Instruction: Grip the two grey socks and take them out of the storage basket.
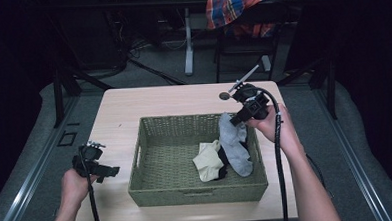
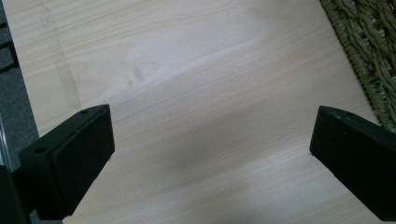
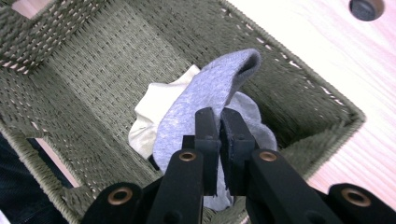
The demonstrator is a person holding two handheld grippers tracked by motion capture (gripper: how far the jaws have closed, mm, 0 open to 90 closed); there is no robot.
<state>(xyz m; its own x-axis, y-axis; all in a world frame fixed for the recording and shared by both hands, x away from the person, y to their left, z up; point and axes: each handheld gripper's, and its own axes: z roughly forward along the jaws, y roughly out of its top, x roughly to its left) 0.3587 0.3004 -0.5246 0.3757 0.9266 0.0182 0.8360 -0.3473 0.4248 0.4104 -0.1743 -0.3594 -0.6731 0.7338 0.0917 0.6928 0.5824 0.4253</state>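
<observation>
A green woven basket [image 1: 136,158] stands in the middle of the wooden table [image 1: 119,109]. Inside it lie a cream sock [image 1: 207,160], a grey sock [image 1: 238,156] and a bit of black cloth [image 1: 221,173]. My right gripper [image 1: 233,120] hangs over the basket's far right corner, shut on another grey sock [image 3: 205,91] that dangles into the basket [image 3: 93,60]. My left gripper [image 1: 111,172] rests low over the table to the left of the basket, open, with only bare wood [image 2: 205,93] between its jaws.
A small dark round hole [image 3: 366,8] sits in the tabletop beyond the basket's corner. The basket's edge [image 2: 373,51] lies just right of my left gripper. Behind the table stand a chair with plaid cloth [image 1: 239,11] and a desk leg [image 1: 188,41].
</observation>
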